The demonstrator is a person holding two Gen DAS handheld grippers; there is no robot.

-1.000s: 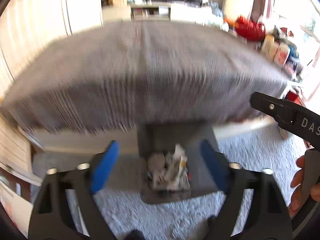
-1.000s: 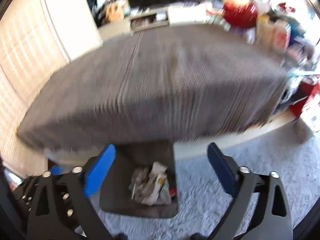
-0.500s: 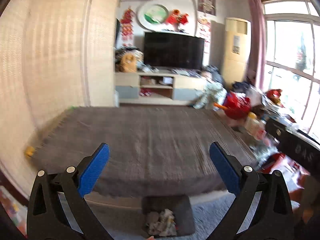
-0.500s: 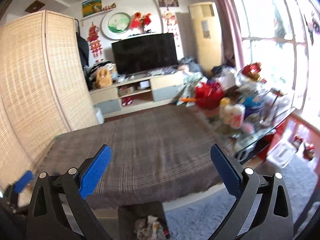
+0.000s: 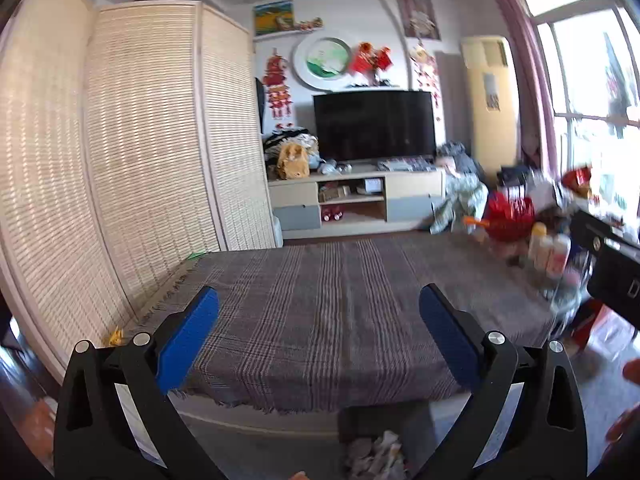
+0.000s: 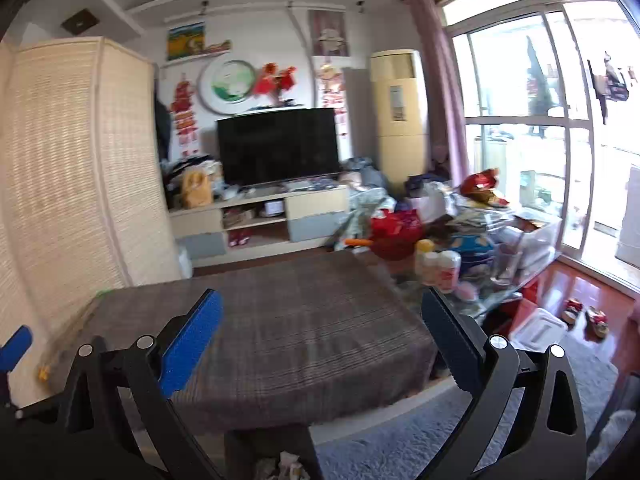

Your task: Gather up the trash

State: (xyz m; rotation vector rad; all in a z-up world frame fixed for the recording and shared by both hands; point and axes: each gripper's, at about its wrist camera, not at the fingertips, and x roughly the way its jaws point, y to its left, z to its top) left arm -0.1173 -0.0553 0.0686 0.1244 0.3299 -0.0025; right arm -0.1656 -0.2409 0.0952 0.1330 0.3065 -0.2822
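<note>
Each fisheye sits just behind its own gripper and looks forward and slightly downward along two black fingers with blue pads. The left wrist view faces straight across the plaid-covered table (image 5: 340, 300) toward the television (image 5: 374, 126), with the folding screen (image 5: 120, 160) close on its left. The right wrist view looks from further right, taking in the window (image 6: 540, 120). Both share the table, television and the trash bin (image 5: 384, 440) at the bottom edge

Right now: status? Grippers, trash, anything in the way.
Left gripper open, empty. Right gripper open, empty. Crumpled trash in the dark bin on the floor below the table. Small yellow scrap at table's left edge; nothing blocking.
</note>
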